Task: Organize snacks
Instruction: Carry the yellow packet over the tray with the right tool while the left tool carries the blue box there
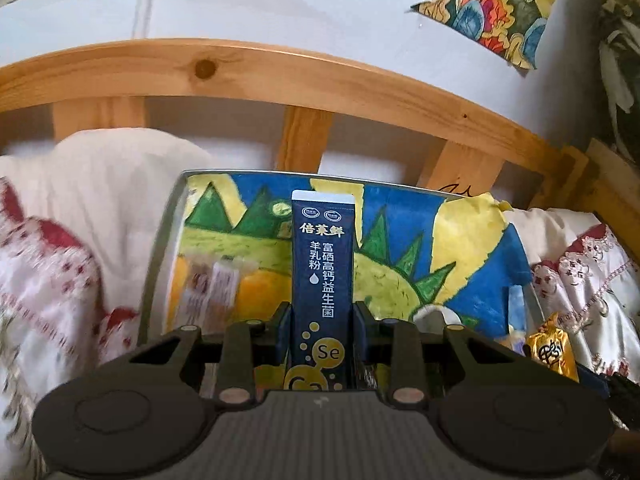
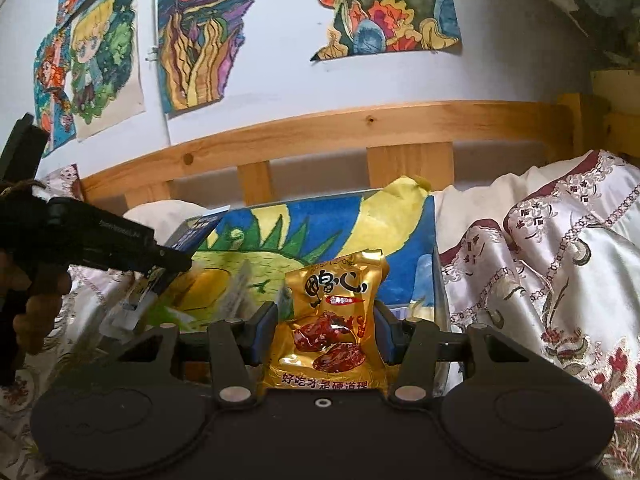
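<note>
Right wrist only: wall drawings (image 2: pixel 192 40), gold pouch (image 2: pixel 330 320) gripped.

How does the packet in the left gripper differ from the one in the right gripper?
The blue stick packet is long, narrow and flat; the gold pouch is wide and crinkled. The stick packet carries white lettering, the pouch a food picture. Both stand upright, clamped between fingers, over the painted tray.

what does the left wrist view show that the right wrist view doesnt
Only the left wrist view shows the left gripper clamped on the dark blue sachet from behind, and two pale sachets in the box.
Only the right wrist view shows the right gripper closed on the gold snack pack, and drawings on the wall.
Both show the painted box and the wooden bed rail.
</note>
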Motion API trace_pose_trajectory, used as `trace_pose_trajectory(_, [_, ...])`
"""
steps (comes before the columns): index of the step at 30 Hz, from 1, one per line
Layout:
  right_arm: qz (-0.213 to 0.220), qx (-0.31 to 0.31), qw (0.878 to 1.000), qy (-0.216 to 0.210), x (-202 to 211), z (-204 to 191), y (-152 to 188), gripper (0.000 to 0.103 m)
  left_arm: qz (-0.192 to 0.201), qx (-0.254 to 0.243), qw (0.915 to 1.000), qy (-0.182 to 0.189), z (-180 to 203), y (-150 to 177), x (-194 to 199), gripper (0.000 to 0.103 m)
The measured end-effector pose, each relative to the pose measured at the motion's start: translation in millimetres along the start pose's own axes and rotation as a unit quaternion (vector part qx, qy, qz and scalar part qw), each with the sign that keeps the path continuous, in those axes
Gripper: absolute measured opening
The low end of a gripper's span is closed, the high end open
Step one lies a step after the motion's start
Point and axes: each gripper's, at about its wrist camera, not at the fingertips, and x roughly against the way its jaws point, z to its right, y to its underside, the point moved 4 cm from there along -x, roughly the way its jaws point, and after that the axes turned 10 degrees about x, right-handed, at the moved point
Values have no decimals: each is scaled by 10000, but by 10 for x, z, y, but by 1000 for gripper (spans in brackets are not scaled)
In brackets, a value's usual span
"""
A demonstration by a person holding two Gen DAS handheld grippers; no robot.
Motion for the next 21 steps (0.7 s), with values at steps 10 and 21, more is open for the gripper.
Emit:
trace_pose_trajectory(10, [-309,311,9985,316,-535,-14,-217,52,-173,85,9992,357,-30,-8,-362,35])
trace_pose_trajectory(21, [-859,729,9932,300,-1021,-27,-316,53,-386,432,9977,339,-80,57,-518,35])
